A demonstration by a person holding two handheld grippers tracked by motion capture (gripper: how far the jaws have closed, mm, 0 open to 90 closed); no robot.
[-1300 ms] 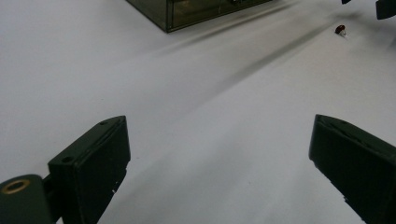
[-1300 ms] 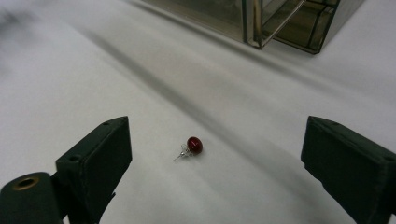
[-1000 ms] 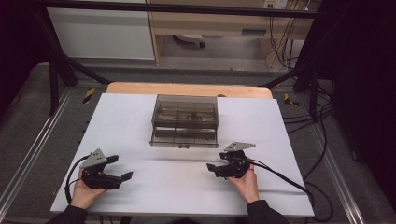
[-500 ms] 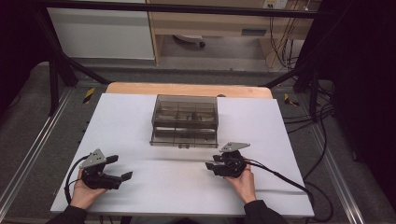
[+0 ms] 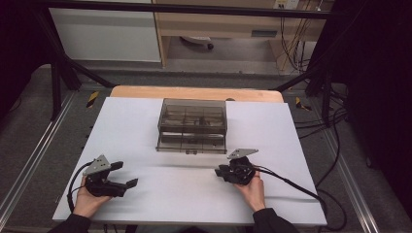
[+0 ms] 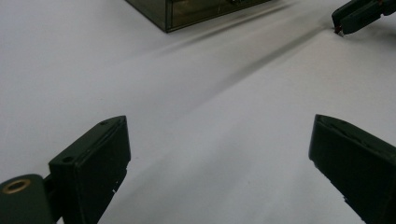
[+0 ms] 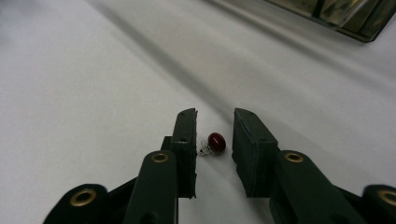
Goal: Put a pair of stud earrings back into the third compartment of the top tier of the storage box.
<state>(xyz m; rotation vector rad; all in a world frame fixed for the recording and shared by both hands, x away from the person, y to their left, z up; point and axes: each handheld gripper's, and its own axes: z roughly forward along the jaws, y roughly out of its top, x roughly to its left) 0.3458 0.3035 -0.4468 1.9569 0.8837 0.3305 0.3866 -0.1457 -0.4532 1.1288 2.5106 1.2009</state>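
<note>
A small dark-red bead (image 7: 216, 141) with a thin wire loop lies on the white table (image 5: 136, 126), between the jaws of my right gripper (image 7: 215, 114). The jaws stand a narrow gap apart, open, with the wire loop near the left one. In the high view this right gripper (image 5: 219, 173) sits right of centre near the front. My left gripper (image 5: 125, 174) rests at the front left, open wide with nothing between its fingers (image 6: 93, 163). A smoky clear organizer box (image 5: 192, 125) with compartments stands mid-table.
The box's near corner (image 6: 196, 9) lies ahead of the left gripper, with the right gripper's tip (image 6: 357, 14) off at the far right. A black cable (image 5: 291, 183) trails right from the right gripper. A wooden edge (image 5: 194, 92) borders the back.
My right gripper has shifted slightly left and toward the box. The left gripper has stayed put.
</note>
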